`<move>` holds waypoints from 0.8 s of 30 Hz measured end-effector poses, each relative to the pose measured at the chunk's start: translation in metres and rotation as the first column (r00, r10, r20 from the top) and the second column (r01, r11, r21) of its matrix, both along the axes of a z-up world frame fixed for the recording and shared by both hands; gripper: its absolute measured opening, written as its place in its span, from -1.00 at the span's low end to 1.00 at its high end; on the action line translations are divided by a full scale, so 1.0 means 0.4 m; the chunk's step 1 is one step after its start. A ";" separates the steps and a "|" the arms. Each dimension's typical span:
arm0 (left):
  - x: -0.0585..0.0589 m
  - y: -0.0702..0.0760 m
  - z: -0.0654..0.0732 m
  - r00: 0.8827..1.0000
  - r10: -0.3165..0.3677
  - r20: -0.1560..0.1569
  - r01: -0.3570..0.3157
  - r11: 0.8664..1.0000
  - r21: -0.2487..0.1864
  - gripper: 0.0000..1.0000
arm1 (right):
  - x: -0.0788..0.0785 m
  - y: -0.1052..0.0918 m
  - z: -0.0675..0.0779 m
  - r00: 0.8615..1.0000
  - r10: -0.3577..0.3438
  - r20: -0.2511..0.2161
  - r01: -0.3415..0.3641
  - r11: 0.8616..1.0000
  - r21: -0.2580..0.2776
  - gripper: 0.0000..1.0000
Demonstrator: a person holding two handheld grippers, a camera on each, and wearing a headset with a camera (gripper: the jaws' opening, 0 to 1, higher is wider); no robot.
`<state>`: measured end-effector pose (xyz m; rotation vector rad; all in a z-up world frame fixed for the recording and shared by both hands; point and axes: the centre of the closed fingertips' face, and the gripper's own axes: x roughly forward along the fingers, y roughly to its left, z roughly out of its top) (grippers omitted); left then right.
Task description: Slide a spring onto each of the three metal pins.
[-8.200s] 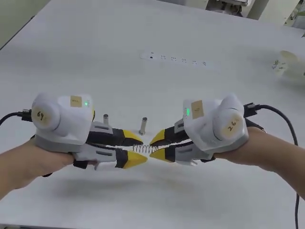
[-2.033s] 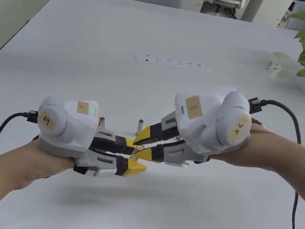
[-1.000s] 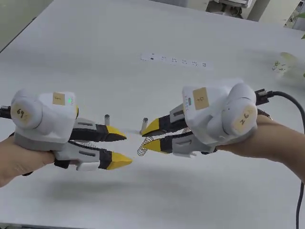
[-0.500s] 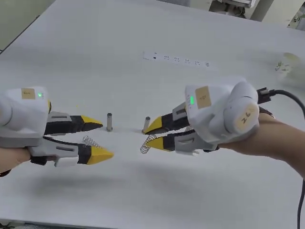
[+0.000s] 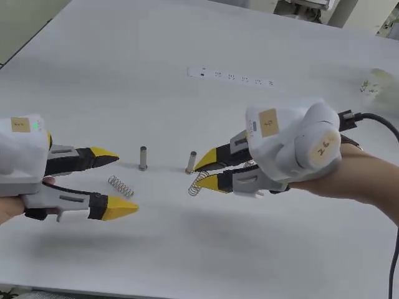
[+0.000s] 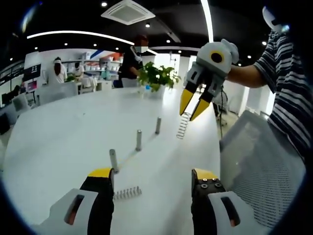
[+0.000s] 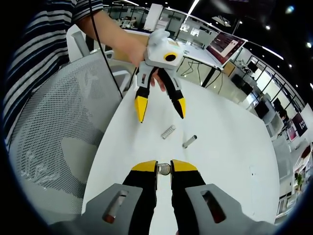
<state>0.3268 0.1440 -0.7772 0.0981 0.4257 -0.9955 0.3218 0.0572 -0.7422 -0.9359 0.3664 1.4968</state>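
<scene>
Two short metal pins (image 5: 143, 157) (image 5: 191, 162) stand upright on the white table (image 5: 187, 249). In the left gripper view, three pins (image 6: 113, 160) (image 6: 139, 139) (image 6: 158, 125) stand in a row. One spring (image 5: 120, 185) lies flat on the table between the wide jaws of my open left gripper (image 5: 115, 182), untouched. My right gripper (image 5: 209, 173) is shut on a second spring (image 5: 197, 184), which hangs down from its tips just right of the nearer pin. The right gripper view shows this spring (image 7: 164, 168) pinched between the yellow tips.
A white power strip (image 5: 229, 76) lies far back on the table. A pale object (image 5: 377, 81) sits at the far right edge. A mesh chair (image 6: 254, 161) stands by the table's near side. People stand in the room's background.
My left gripper has drawn away leftward from the right one and stands wide open. One spring now lies on the table between its jaws; the right gripper keeps the other.
</scene>
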 end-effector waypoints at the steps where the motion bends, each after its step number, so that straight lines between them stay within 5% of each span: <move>1: 0.000 0.000 0.001 1.000 0.001 0.000 -0.001 1.000 0.000 0.23 | 0.001 -0.001 0.000 1.000 -0.001 0.000 0.001 1.000 -0.001 -0.86; 14: -0.003 0.043 -0.014 0.998 0.042 -0.036 -0.042 0.999 0.007 0.62 | 0.024 -0.013 -0.004 1.000 0.011 0.015 -0.011 0.999 -0.043 -0.86; 24: 0.002 0.046 -0.013 0.998 0.063 -0.029 -0.063 0.998 -0.002 0.92 | 0.046 -0.020 -0.005 1.000 0.018 0.025 -0.016 0.997 -0.073 -0.86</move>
